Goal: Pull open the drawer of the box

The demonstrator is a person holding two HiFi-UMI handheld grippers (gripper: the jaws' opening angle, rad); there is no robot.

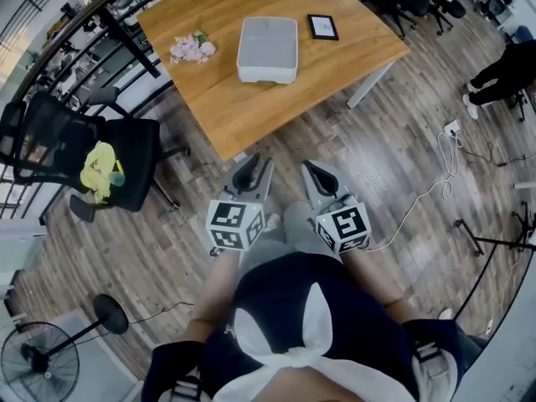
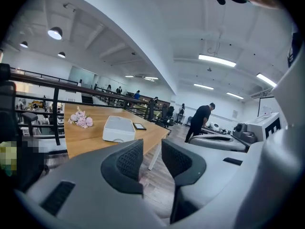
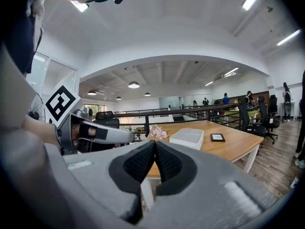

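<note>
Two grippers, both held low over the wood floor, short of the table and well apart from anything on it.

Left gripper: jaws a narrow gap apart in the left gripper view, nothing between them, only floor behind. Right gripper: jaws together at the tips in the right gripper view, holding nothing. Two marker cubes, one on each gripper.

One white box sits flat near the middle of the table, also seen ahead of both grippers. Its front looks flush, the drawer pushed in.

Three things on the table in all: the box, one bunch of pink flowers to its left, and one small dark tablet to its right, each apart from the box.

One black office chair stands left of the table with a yellow item on it. One floor fan at bottom left. One person in black stands far off.
</note>
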